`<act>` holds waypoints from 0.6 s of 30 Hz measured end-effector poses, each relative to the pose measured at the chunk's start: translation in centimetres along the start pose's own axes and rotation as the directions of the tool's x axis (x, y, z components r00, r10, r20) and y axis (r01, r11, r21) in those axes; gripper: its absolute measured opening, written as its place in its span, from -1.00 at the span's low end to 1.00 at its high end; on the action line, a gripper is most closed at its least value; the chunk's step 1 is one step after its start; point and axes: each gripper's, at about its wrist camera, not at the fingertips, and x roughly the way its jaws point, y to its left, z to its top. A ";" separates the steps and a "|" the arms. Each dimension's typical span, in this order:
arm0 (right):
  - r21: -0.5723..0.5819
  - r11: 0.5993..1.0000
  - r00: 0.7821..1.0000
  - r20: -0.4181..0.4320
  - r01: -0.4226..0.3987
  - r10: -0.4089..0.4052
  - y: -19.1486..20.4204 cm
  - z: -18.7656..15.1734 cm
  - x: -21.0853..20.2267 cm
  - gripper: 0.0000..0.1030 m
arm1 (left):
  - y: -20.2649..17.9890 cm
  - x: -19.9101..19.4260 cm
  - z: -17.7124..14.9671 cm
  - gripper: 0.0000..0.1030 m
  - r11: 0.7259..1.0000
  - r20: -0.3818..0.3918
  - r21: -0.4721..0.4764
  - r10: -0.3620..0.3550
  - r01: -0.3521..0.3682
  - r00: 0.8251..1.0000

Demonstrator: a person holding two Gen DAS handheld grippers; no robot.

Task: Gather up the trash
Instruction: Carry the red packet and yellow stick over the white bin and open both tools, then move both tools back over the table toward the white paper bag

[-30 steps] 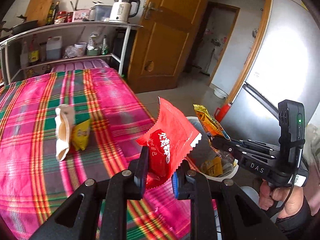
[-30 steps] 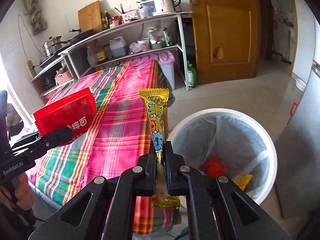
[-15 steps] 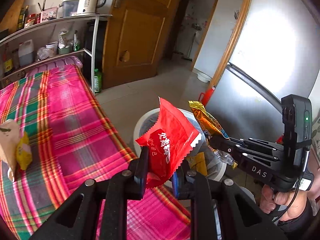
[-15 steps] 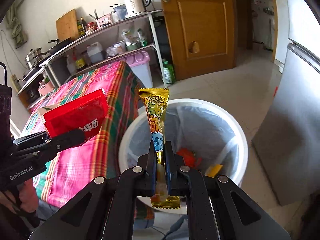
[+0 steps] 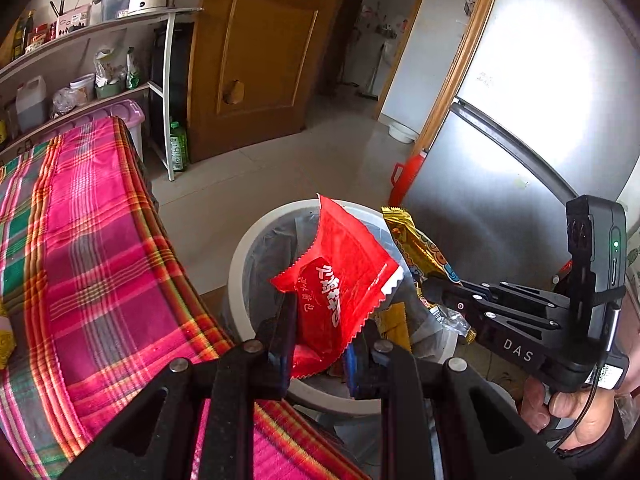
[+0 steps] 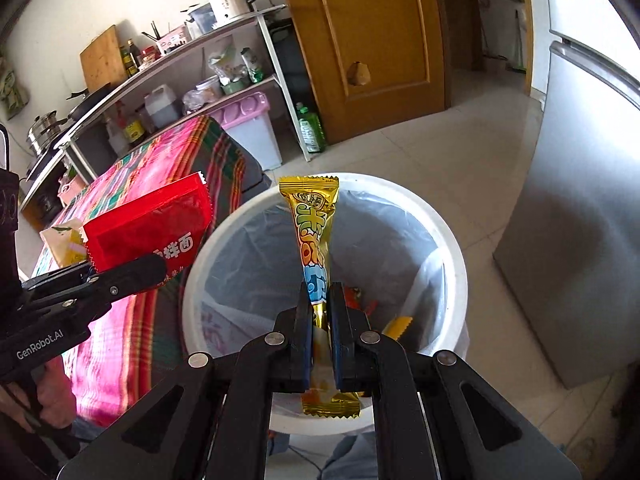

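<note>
Step in hand: delivery of two collected wrappers to the bin; pick-up is judged complete and release not yet made. The left gripper (image 5: 320, 320) is clamped on the lower part of a red snack packet (image 5: 340, 276), which stands up and fans out above the jaws; in the left wrist view it sits over the near rim of the white trash bin (image 5: 240, 248), close to the edge of the table (image 5: 100, 280) with its pink plaid cloth. The right gripper (image 6: 320, 312) is pinched narrowly on a gold snack wrapper (image 6: 314, 240), held upright, its lower end hanging beneath the jaws; in the right wrist view it lies over the bin's open mouth. The bin is lined with a clear bag and already holds a few wrappers at the bottom. At the far left of the right wrist view, pale and yellow packaging (image 6: 60, 240) remains on the table. Assessment: the next move calls for both grippers to be well over the opening, the left one more so, since its packet is broad and near the rim, then for the jaws to part so each piece drops inside. Light film may cling to a pad; that is a risk, not an observation.
</note>
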 end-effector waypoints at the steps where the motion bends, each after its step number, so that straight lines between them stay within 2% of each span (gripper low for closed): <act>1: 0.002 1.000 1.000 -0.002 0.001 -0.001 -0.1 0.0 0.1 -0.85 | 0.0 0.2 -0.1 -0.59 1.000 -0.005 -0.001 0.000 0.000 1.000; 2: 0.005 1.000 1.000 -0.007 0.003 -0.003 -0.3 0.0 0.3 -0.82 | 0.0 0.4 -0.1 -0.59 1.000 -0.011 -0.002 -0.001 0.001 1.000; 6: 0.009 1.000 1.000 -0.017 0.010 -0.010 -0.6 -0.2 0.7 -0.50 | -0.2 1.3 0.0 -0.55 1.000 -0.025 -0.002 -0.004 0.004 1.000; 9: 0.008 1.000 1.000 -0.016 0.012 -0.012 -0.6 -0.3 0.6 -0.30 | -0.1 1.4 0.1 -0.43 1.000 -0.022 -0.012 -0.006 0.006 1.000; 18: -0.004 1.000 1.000 0.020 0.002 -0.002 0.4 -0.3 -0.9 -0.29 | 0.4 -0.4 -0.2 -0.38 1.000 0.012 -0.028 -0.014 0.014 1.000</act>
